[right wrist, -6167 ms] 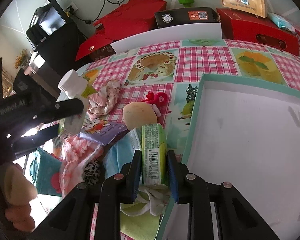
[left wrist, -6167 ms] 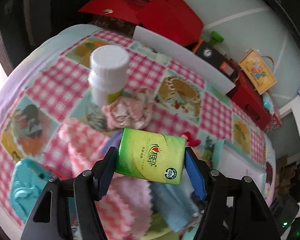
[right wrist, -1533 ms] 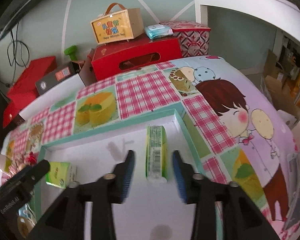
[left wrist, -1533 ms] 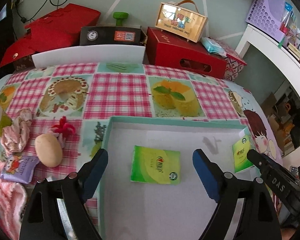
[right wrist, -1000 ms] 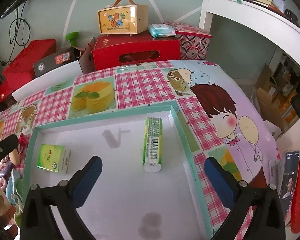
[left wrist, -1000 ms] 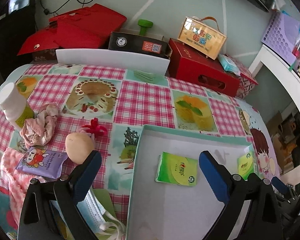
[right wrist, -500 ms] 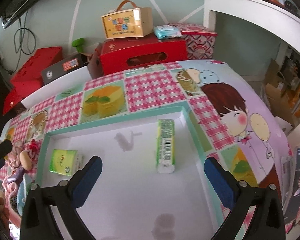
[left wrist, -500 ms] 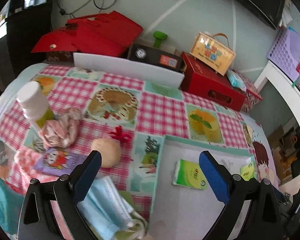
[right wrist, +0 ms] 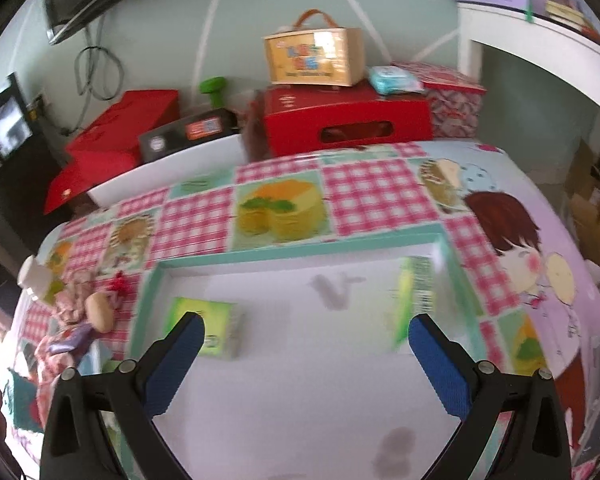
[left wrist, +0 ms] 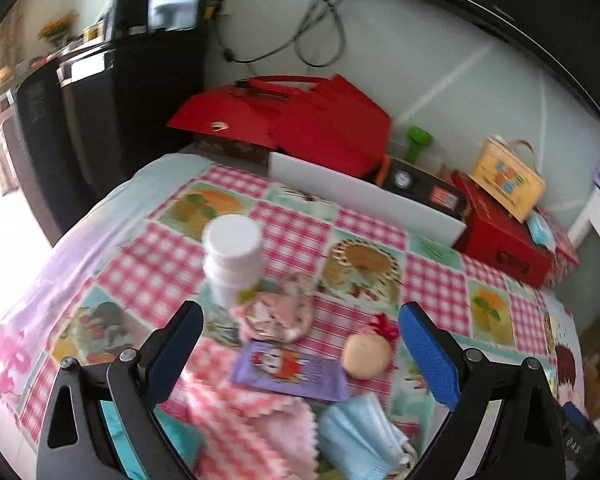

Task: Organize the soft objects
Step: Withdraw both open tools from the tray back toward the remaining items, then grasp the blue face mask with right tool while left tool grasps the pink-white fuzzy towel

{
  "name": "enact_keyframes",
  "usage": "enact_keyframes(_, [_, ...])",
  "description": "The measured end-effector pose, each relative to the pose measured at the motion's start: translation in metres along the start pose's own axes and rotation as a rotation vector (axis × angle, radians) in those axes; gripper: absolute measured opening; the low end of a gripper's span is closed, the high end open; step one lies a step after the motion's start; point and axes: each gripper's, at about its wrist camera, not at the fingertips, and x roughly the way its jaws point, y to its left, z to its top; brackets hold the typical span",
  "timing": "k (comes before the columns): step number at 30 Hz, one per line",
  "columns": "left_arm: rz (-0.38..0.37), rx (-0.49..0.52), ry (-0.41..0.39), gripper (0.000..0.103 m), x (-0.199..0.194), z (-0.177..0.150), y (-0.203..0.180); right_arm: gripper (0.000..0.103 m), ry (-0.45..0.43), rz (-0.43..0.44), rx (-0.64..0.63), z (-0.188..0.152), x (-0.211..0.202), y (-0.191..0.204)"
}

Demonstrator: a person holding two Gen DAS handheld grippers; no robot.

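Observation:
My left gripper (left wrist: 300,336) is open and empty above a pile of soft things: a purple tissue pack (left wrist: 288,370), a beige squishy ball (left wrist: 366,356), a crumpled pink cloth (left wrist: 276,312), a pink checked towel (left wrist: 244,428) and a blue face mask (left wrist: 360,436). My right gripper (right wrist: 306,336) is open and empty over the teal-rimmed white tray (right wrist: 300,258). Two green tissue packs lie in the tray, one at the left (right wrist: 208,332) and one on edge at the right (right wrist: 414,300).
A white-capped bottle (left wrist: 232,260) stands behind the pink cloth. Red boxes (left wrist: 300,120), a black box (left wrist: 424,190) and a yellow carry box (right wrist: 314,56) line the wall behind the checked tablecloth. A teal cloth (left wrist: 140,440) lies at the near left.
My left gripper has swung left, away from the tray, and now faces the pile of soft things. My right gripper has shifted slightly left over the tray. Both stay open.

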Motion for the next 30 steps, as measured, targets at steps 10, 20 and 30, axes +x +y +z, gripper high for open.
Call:
enact_keyframes(10, [0.047,-0.055,-0.010,0.098,-0.007,0.003,0.033,0.103,-0.002,0.170,-0.178,-0.009,-0.001,0.086])
enact_keyframes(20, [-0.011,-0.037,-0.001,0.098,-0.021,-0.005,0.030,0.103,0.022,0.290,-0.290,-0.032,0.002,0.138])
enact_keyframes(30, [-0.028,-0.027,0.013,0.098,-0.034,-0.027,0.024,0.103,0.026,0.306,-0.405,-0.055,-0.001,0.156])
